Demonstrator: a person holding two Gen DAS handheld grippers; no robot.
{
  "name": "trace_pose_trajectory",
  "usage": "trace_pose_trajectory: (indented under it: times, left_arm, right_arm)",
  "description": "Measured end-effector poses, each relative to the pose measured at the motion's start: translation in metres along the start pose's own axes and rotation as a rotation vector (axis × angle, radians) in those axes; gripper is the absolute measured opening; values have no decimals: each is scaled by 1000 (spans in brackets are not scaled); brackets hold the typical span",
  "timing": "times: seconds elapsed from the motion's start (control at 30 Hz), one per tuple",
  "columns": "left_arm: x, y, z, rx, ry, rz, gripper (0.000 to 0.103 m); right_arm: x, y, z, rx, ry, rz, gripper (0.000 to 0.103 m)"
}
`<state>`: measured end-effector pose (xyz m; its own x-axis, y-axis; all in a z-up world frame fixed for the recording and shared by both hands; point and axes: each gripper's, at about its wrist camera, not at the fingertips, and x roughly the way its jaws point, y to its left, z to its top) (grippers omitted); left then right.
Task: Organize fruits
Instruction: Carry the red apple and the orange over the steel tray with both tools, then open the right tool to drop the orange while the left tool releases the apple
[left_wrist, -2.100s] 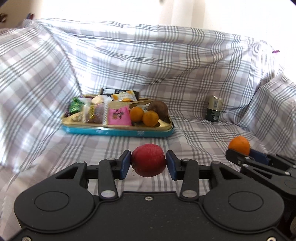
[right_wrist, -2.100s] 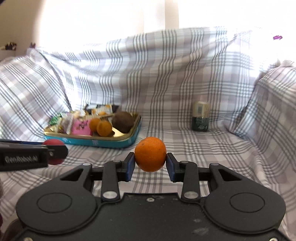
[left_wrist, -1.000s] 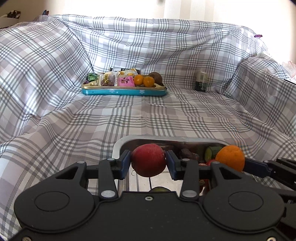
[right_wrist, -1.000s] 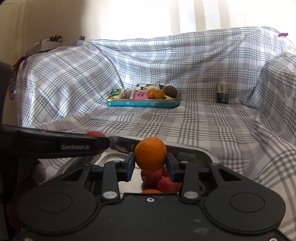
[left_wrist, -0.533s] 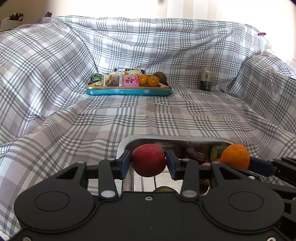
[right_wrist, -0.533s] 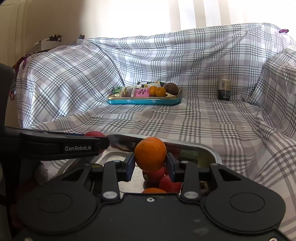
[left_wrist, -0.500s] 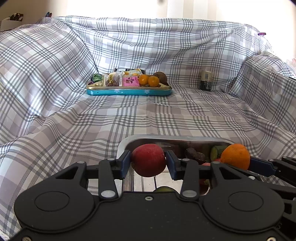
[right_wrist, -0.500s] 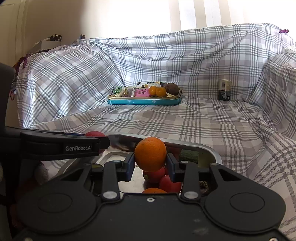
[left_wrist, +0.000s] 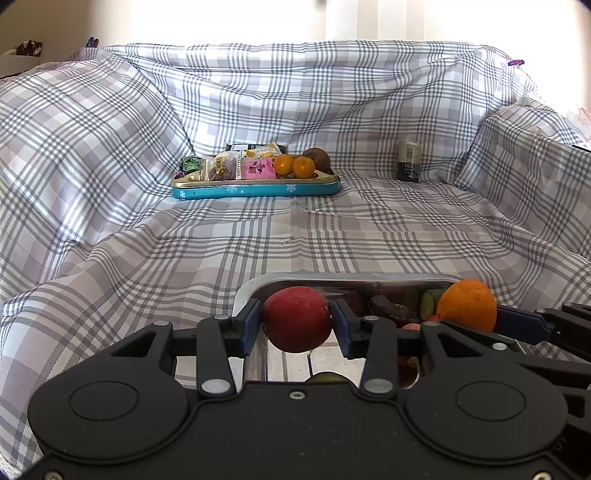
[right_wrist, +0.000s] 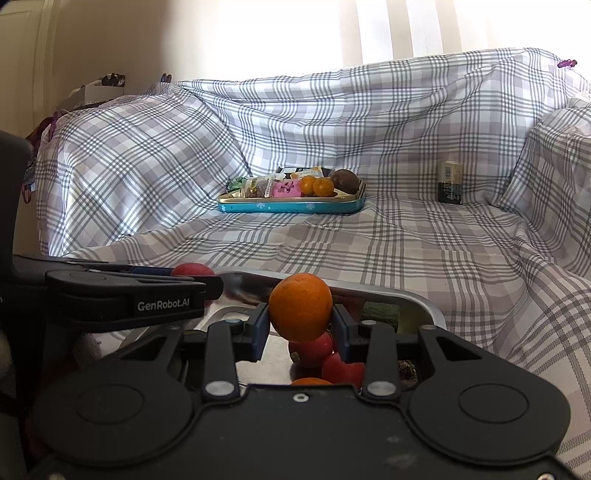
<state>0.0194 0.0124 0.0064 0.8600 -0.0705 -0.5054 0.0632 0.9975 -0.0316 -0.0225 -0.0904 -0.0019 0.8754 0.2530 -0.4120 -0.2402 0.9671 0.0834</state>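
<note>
1. Fruit fills both tools: the left gripper (left_wrist: 296, 320) pinches a red apple (left_wrist: 296, 319) between its blue pads, and the right gripper (right_wrist: 300, 308) pinches an orange (right_wrist: 300, 307) the same way.
2. Both fruits hang above a metal tray (right_wrist: 417, 297) at the near edge of a sofa draped in a plaid sheet (left_wrist: 332, 236).
3. Inside the tray lie red fruits (right_wrist: 312, 347), another orange piece (right_wrist: 312, 381) and something green (right_wrist: 380, 313) (much of the tray is hidden behind the gripper bodies).
4. From the left wrist view, the right gripper's orange (left_wrist: 467, 305) shows at the right, over the tray's far corner.
5. Well back on the seat sits a teal tin (left_wrist: 255, 190) holding wrapped snacks (left_wrist: 255, 169), two small oranges (left_wrist: 293, 165) and a brown fruit (left_wrist: 317, 158).
6. A small dark jar (left_wrist: 409, 161) stands apart to the tin's right, near the armrest.
</note>
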Motion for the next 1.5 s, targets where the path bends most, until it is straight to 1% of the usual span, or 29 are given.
trace_pose_trajectory:
  times: [0.17, 0.27, 0.43, 0.53, 0.83, 1.1, 1.33, 1.5]
  left_arm:
    - [-1, 0, 1, -6, -7, -6, 50]
    - [-5, 0, 1, -4, -36, -2, 51]
    - [-1, -3, 1, 11, -20, 7, 51]
    - [-1, -2, 1, 11, -21, 8, 51]
    - [-1, -2, 1, 9, -18, 16, 51]
    - [-1, -7, -1, 43, -20, 30, 51]
    - [-1, -7, -1, 42, -18, 32, 51]
    - [0, -6, -1, 40, -16, 34, 51]
  right_arm:
    - [-1, -2, 0, 12, -5, 5, 39]
    - [-2, -3, 0, 21, -6, 7, 41]
    - [-2, -5, 0, 37, -8, 9, 41]
    - [-3, -5, 0, 43, -19, 9, 41]
    - [-1, -4, 1, 41, -11, 1, 41]
    - [0, -4, 1, 37, -6, -5, 41]
    - [4, -4, 1, 40, 15, -24, 41]
    - [7, -6, 0, 52, 35, -43, 43]
